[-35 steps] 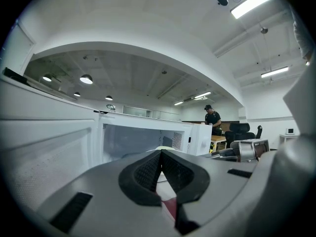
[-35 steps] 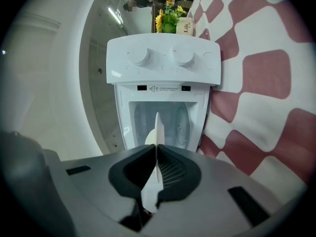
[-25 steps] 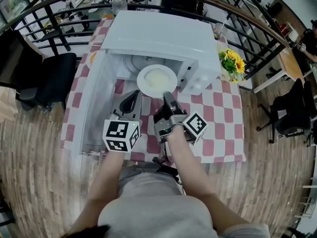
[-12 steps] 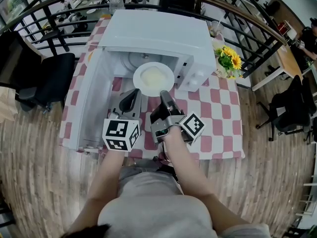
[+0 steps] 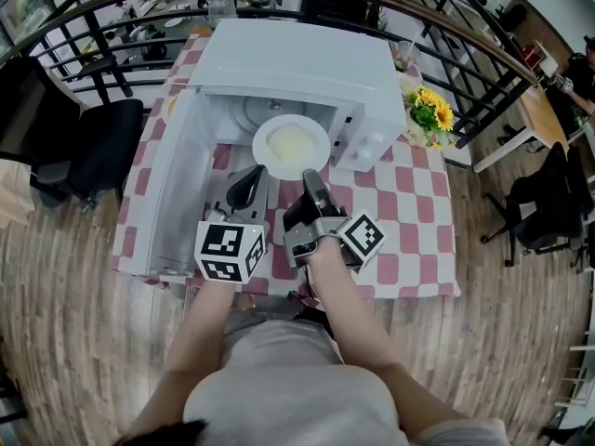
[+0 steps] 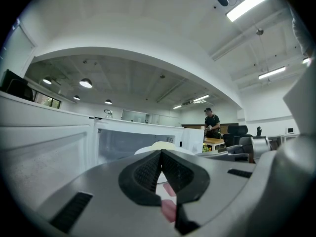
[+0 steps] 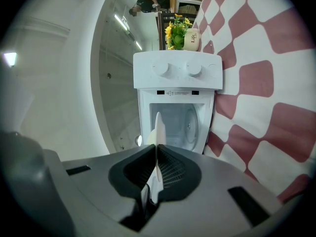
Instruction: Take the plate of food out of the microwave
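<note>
The white plate [image 5: 291, 145] with pale food on it sits level at the mouth of the open white microwave [image 5: 288, 63], half out over the checked cloth. My right gripper [image 5: 312, 178] is shut on the plate's near rim. In the right gripper view the plate [image 7: 159, 127] stands edge-on between the pads of my right gripper [image 7: 156, 151], with the microwave's cavity [image 7: 180, 125] behind it. My left gripper [image 5: 247, 182] is shut on nothing, just left of the plate and apart from it. In its own view, the left gripper [image 6: 160, 153] has its pads together, and the plate [image 6: 148, 150] shows just beyond.
The microwave door [image 5: 175, 189] hangs open to the left, next to my left gripper. A red-and-white checked table [image 5: 409, 212] lies under everything. A pot of yellow flowers [image 5: 429, 114] stands right of the microwave. A dark railing [image 5: 483, 45] and black chairs ring the table.
</note>
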Motion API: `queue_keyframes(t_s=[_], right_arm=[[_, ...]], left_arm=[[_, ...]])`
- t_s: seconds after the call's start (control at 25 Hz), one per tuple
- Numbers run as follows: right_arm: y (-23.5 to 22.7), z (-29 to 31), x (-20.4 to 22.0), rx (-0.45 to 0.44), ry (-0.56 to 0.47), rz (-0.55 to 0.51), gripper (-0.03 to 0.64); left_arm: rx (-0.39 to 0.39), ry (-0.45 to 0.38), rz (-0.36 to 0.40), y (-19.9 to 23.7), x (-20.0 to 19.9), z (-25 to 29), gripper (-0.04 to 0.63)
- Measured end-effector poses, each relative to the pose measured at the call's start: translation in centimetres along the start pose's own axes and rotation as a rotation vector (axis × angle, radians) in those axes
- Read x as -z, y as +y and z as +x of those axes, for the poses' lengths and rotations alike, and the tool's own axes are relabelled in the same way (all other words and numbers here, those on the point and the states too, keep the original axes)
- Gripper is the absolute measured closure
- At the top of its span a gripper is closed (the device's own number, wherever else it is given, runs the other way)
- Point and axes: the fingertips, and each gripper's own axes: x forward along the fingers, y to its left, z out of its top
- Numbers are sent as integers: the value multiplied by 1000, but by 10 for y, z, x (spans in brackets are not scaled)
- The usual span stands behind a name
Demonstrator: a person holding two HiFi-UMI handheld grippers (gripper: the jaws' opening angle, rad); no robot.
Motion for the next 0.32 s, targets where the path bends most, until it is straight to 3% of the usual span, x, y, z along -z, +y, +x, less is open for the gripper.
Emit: queue_keyframes(t_s=[0.32], right_arm=[[3,-1,2,-8,8,-19,584]], left_arm=[[2,-5,5,-2,-2,-3,592]])
